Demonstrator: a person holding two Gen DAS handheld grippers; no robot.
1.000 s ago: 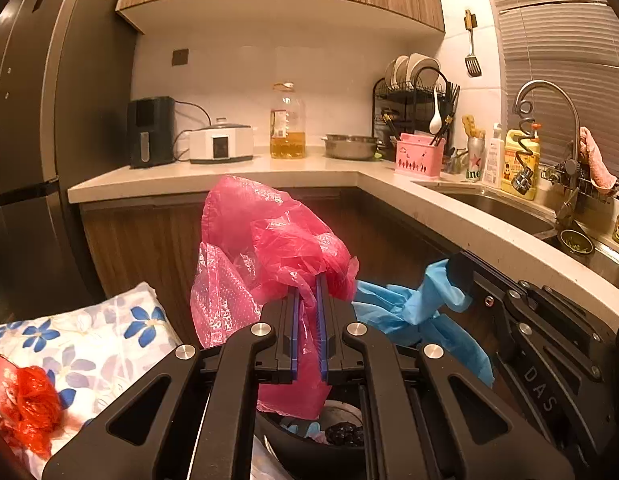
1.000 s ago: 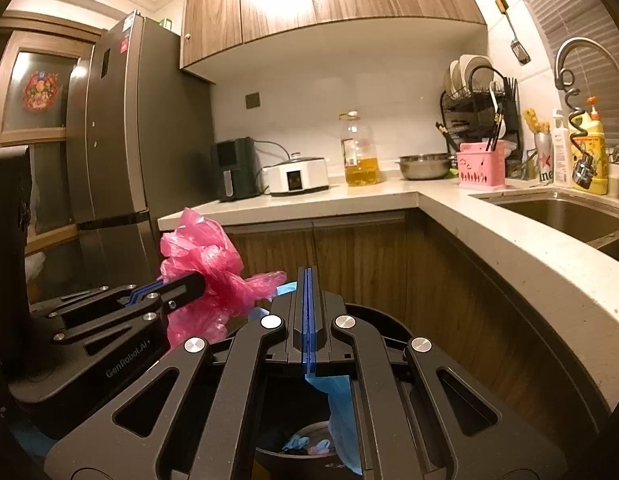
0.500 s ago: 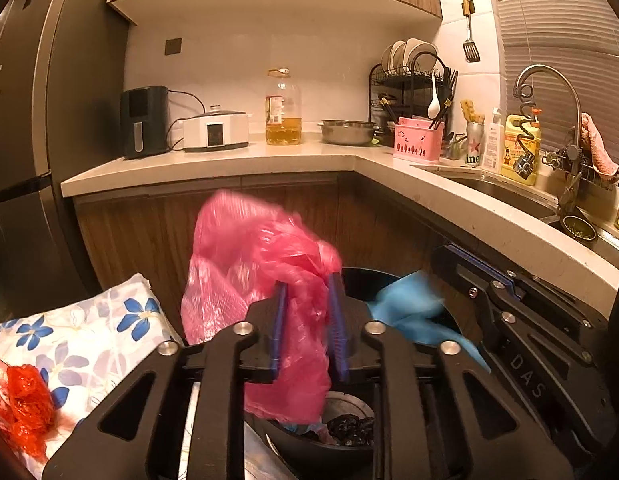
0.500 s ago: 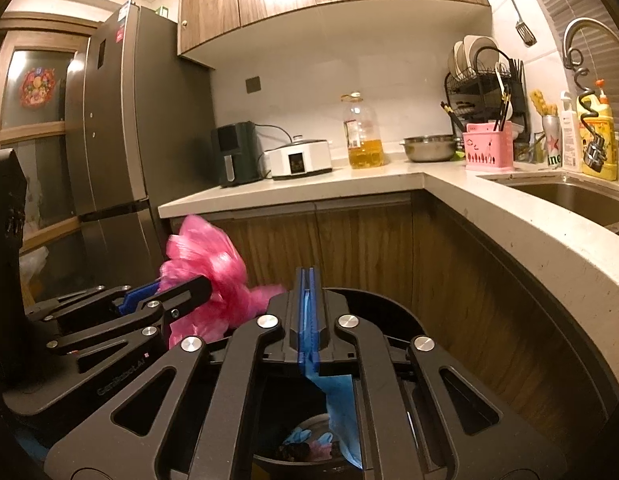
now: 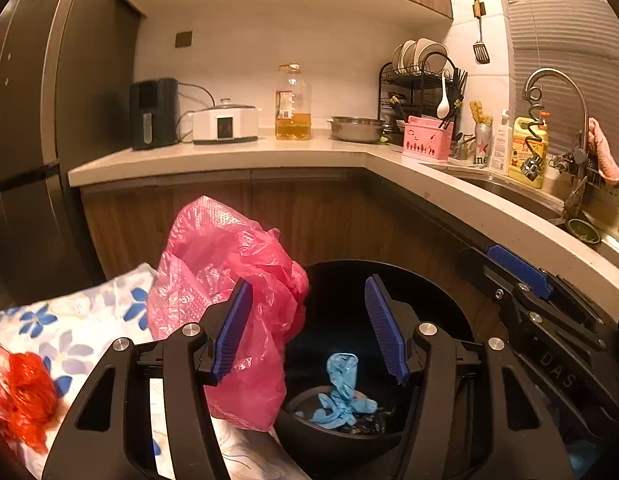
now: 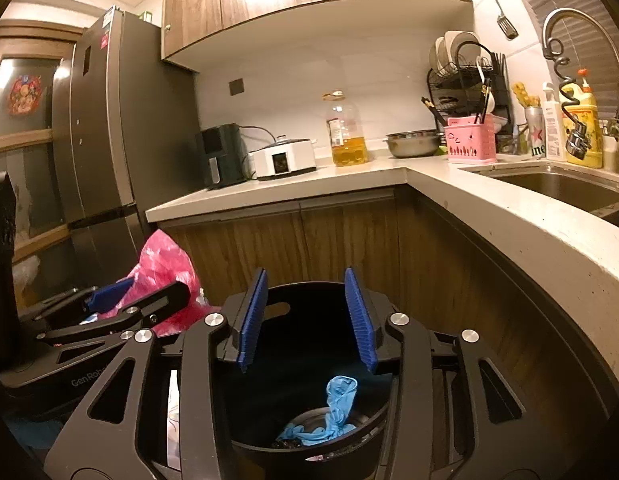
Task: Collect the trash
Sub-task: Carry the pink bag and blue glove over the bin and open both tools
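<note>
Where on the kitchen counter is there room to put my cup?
Bare counter lies in front of the white cooker and oil bottle. Crowded: the sink end, around the pink caddy, dish rack and bottles.

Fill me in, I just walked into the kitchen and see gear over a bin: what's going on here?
A person is collecting trash with a handheld tool in each hand above a round black trash bin. The right tool is opening with nothing between its pads; a crumpled blue rubber glove lies inside the bin. The left tool is opening too, and a crumpled pink plastic bag hangs against its left pad at the bin's edge, not yet inside.
</note>
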